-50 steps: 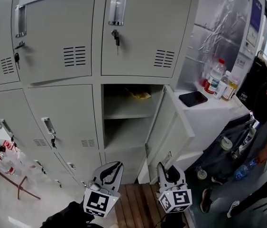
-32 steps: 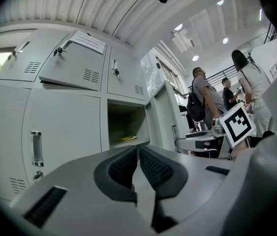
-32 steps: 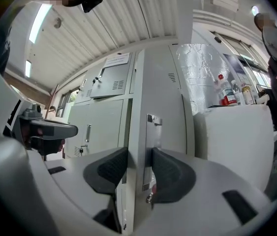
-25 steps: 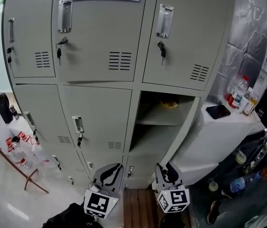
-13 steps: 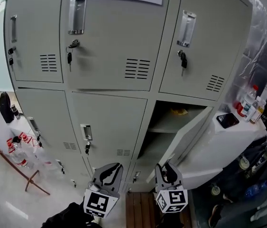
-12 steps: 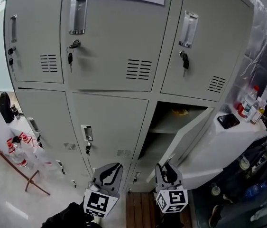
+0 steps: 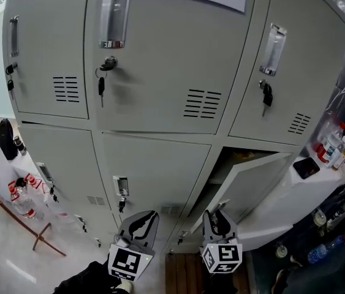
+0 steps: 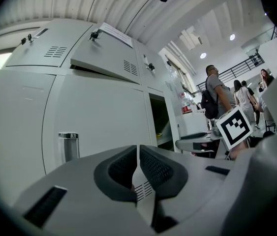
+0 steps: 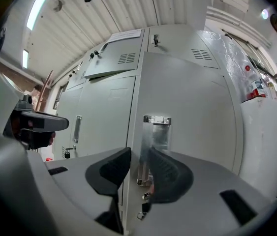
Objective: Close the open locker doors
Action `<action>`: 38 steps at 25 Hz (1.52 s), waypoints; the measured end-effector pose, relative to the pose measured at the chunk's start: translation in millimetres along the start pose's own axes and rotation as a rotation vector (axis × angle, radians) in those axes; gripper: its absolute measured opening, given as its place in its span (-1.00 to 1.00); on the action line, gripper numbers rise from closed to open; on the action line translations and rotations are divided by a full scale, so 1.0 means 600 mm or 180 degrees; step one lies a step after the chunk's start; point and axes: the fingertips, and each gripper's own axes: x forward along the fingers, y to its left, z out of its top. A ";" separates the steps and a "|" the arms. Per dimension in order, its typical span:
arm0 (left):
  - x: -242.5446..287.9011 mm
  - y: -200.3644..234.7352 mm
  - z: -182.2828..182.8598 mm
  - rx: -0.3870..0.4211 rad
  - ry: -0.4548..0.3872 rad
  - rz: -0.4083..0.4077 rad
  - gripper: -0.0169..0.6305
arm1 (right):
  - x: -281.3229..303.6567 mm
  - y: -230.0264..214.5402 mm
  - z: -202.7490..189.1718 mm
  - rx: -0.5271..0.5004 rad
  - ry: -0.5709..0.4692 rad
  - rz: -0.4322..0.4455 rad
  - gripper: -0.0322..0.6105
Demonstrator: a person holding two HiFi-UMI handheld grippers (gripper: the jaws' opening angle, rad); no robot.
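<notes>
Pointing level at lockers, left gripper

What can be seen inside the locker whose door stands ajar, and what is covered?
A shelf shows, with a small yellow item on it. The half-closed door covers most of the compartment in the head view; its lower part is hidden.

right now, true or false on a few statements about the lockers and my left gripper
The lower right locker door stands ajar. True.
The left gripper has its fingers spread wide. False: they are together, with nothing between them.
A key hangs in the upper middle locker. True.
The white cabinet has a bare top. False: bottles and a dark phone sit on it.
</notes>
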 end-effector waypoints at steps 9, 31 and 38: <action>0.026 0.056 -0.014 -0.0038 0.0035 0.0016 -0.83 | 0.068 0.001 0.003 -0.0039 0.0034 -0.0047 -0.48; 0.030 0.096 -0.028 -0.0071 0.0083 0.0091 -0.83 | 0.115 -0.004 0.004 -0.0085 0.0072 -0.0109 -0.46; 0.012 0.080 -0.020 -0.0040 0.0061 0.0119 -0.83 | 0.078 0.001 0.015 -0.0097 -0.0006 -0.0115 -0.44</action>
